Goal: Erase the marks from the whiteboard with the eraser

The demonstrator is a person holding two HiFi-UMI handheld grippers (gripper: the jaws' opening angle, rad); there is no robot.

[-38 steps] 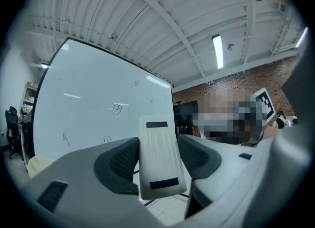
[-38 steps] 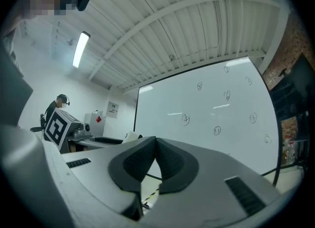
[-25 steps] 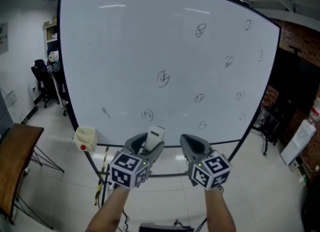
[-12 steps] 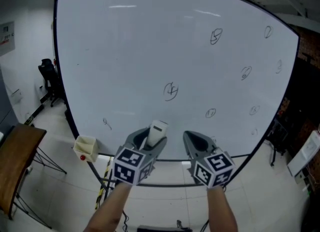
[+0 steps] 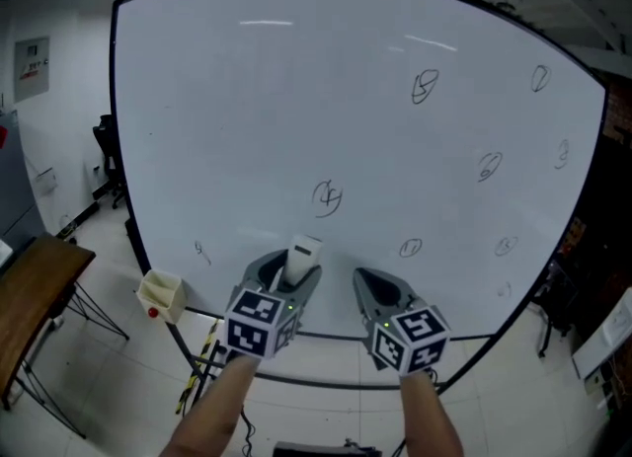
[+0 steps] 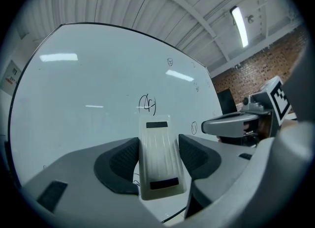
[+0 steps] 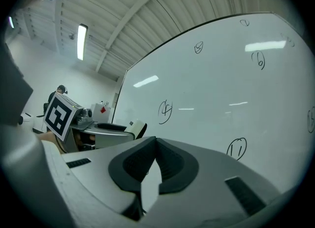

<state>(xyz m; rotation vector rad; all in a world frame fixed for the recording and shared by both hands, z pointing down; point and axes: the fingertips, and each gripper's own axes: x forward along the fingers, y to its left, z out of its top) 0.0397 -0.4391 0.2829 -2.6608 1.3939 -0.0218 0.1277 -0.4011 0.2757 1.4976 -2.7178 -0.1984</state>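
Far left: brown wooden table point(image 5: 30, 282), cut off by the frame edge.
Cream box-shaped holder point(image 5: 161, 292) at the lower left corner of the whiteboard point(image 5: 227, 119); contents not discernible.
Whiteboard: large, glossy white, thin dark frame, ceiling lights reflected on it. Right edge cut off in the head view, lower rail partly hidden behind both grippers.
Small faint mark point(image 5: 201, 251) low on the left, illegible.
Left gripper point(image 5: 289, 277): grey moulded shell, dark ribbed pads, jaws partway apart and clamped on the eraser point(image 5: 300, 259).
Eraser: cream plastic block, ridged lengthwise, two dark rectangular patches, held upright. Top end just under the central scribble point(image 5: 328, 197), a circled dark squiggle. Contact with the board not determinable.
Right gripper point(image 5: 378, 292): same grey shell, jaws pressed together, nothing between them.
Low circled mark point(image 5: 411, 247) above the right gripper; upper circled mark point(image 5: 425, 86) high on the board.
Far-right marks point(image 5: 562, 154): pale, thin, hard to read.
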